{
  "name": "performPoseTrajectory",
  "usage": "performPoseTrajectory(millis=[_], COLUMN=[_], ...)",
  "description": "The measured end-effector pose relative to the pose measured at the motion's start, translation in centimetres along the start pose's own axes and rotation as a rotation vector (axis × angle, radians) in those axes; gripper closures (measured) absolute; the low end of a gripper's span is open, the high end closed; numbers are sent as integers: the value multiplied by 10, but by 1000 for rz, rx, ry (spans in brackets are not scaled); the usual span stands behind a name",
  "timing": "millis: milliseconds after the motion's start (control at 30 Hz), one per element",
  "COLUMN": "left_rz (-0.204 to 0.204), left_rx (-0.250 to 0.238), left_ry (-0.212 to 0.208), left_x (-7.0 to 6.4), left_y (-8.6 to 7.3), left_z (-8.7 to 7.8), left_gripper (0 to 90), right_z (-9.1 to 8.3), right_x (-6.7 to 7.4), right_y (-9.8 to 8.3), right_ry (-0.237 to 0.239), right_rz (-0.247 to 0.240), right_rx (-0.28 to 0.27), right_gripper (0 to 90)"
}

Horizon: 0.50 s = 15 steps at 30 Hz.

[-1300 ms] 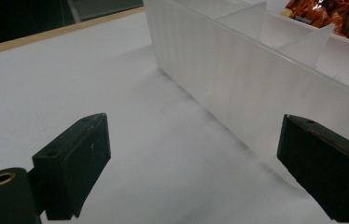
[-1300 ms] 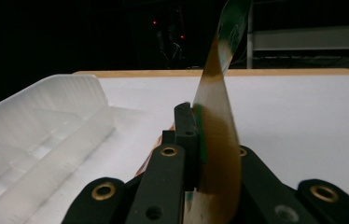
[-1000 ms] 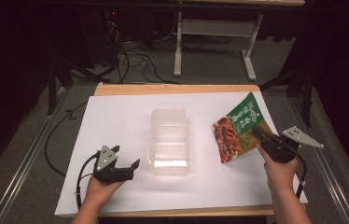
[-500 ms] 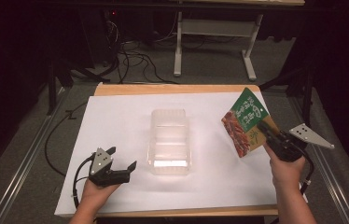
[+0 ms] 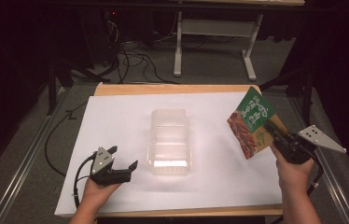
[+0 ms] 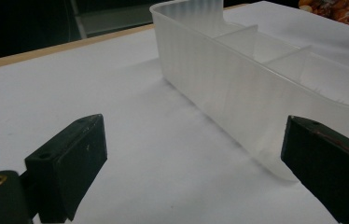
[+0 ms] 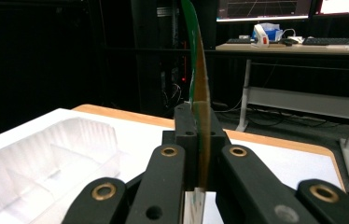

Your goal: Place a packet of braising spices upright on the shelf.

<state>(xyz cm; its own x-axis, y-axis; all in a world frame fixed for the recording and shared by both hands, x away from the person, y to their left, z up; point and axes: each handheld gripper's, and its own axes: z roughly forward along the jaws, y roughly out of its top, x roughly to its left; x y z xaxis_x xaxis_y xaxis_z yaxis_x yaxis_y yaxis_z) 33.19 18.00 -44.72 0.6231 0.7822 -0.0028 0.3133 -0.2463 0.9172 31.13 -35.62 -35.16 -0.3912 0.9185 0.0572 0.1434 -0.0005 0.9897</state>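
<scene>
A green and red snack packet (image 5: 252, 122) hangs above the table's right side, pinched at its lower right corner by my right gripper (image 5: 275, 134). In the right gripper view the packet (image 7: 198, 84) stands edge-on between the shut jaws. A clear plastic container (image 5: 170, 140) with dividers sits at the middle of the white sheet. My left gripper (image 5: 122, 164) rests on the sheet to the container's left, jaws wide apart and holding nothing. In the left gripper view the container's wall (image 6: 228, 84) lies just ahead on the right, beside the right fingertip (image 6: 331, 163).
The white sheet (image 5: 116, 121) covers most of the wooden table (image 5: 163, 88). Desk legs (image 5: 249, 56) and cables (image 5: 126, 60) stand on the floor beyond the far edge. A cable (image 5: 77, 179) trails from the left gripper.
My right gripper has carried the packet to the right and turned it more upright, away from the container. The left gripper has stayed nearly still, open.
</scene>
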Motion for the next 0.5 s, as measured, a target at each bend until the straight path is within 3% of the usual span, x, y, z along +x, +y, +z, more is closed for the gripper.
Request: performPoseTrajectory(millis=[267,500], left_rz=[6,9], left_rx=[-4,-1], left_ry=[-5,-9], left_x=[0,-1], left_y=[0,0], left_z=[-2,-1], left_gripper=[73,73], right_z=[-3,2], right_x=[2,3], right_y=[0,0], right_ry=[2,42], right_rz=[-11,4], right_rx=[16,67], right_gripper=[900,900])
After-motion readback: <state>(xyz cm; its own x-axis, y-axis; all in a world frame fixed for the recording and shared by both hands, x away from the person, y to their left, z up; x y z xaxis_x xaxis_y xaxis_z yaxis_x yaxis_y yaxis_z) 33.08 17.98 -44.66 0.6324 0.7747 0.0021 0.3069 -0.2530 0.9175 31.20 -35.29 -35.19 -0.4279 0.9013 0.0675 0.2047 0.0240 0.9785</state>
